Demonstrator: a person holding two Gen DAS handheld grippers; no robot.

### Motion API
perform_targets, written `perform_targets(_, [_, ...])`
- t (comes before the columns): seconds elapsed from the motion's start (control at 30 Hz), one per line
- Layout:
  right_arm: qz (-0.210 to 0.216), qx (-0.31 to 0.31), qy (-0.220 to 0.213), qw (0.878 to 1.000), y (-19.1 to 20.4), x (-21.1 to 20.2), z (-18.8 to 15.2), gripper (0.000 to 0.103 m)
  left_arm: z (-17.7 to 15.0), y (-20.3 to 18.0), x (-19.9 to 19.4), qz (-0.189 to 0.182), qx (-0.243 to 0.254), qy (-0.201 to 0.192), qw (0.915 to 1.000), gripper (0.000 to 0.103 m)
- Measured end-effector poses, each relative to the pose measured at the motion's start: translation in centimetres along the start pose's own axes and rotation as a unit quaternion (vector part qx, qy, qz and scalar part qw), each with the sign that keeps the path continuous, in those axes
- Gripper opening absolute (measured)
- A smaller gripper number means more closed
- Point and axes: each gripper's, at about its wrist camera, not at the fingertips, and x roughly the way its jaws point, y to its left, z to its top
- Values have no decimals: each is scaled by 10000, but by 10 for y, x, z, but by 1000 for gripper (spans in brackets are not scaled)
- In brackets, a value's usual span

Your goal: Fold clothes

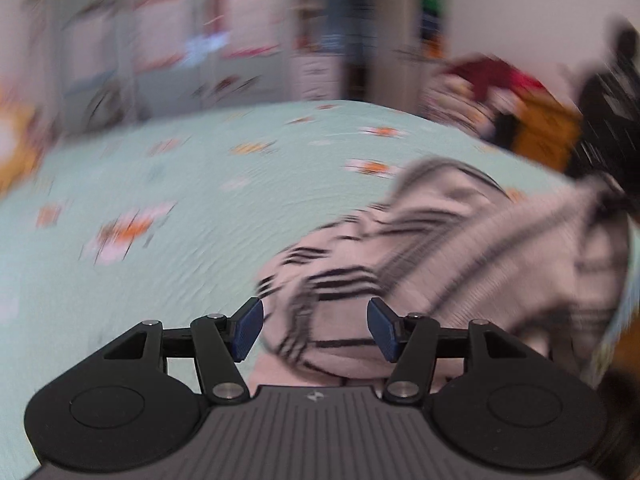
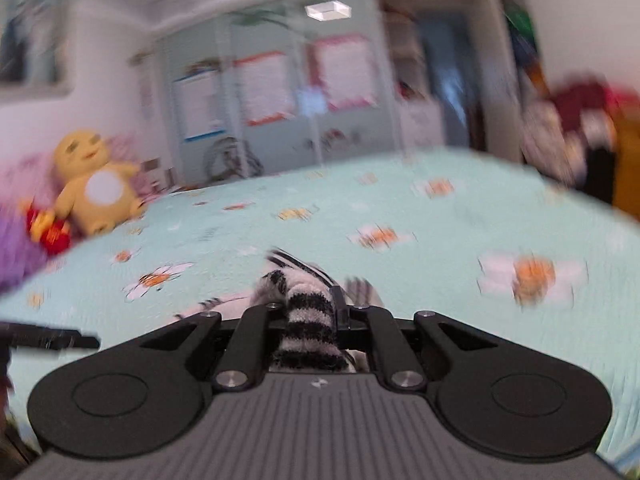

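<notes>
Bedspread (image 1: 160,184) below. Right gripper (image 2: 308,312) clamped on sweater (image 1: 460,240), lifting to spread; left gripper (image 1: 316,328) agape, approaching hem.

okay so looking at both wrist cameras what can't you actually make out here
- Striped garment, left wrist view: motion blur, cut off at right, so its type is unclear.
- Right gripper: its pads are hidden by the bunched striped cloth.
- Clothes pile, both views: too blurred to count.

Bed (image 1: 168,184) under pale mint cover with orange-and-white flower print. Striped white-and-black garment (image 1: 440,248) lies crumpled on it, ahead and right of left gripper (image 1: 316,330). Yellow plush toy (image 2: 94,184) far ahead-left of right gripper (image 2: 308,316), at bed's edge.
</notes>
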Motion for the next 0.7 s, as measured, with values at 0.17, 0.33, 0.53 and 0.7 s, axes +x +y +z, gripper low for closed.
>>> perform_targets(0.17, [21, 279, 244, 9993, -8, 11, -23, 12, -12, -42, 10, -173, 1309, 50, 9912, 62])
perform_targets(0.33, [71, 365, 275, 9989, -16, 14, -24, 14, -29, -61, 22, -233, 2162, 239, 9758, 62])
perform_targets(0.53, [94, 811, 459, 9956, -33, 20, -28, 19, -50, -83, 32, 52, 3185, 195, 9477, 68])
perform_targets(0.7, [147, 907, 507, 9945, -34, 18, -28, 19, -62, -92, 47, 373, 3808, 1, 9239, 73])
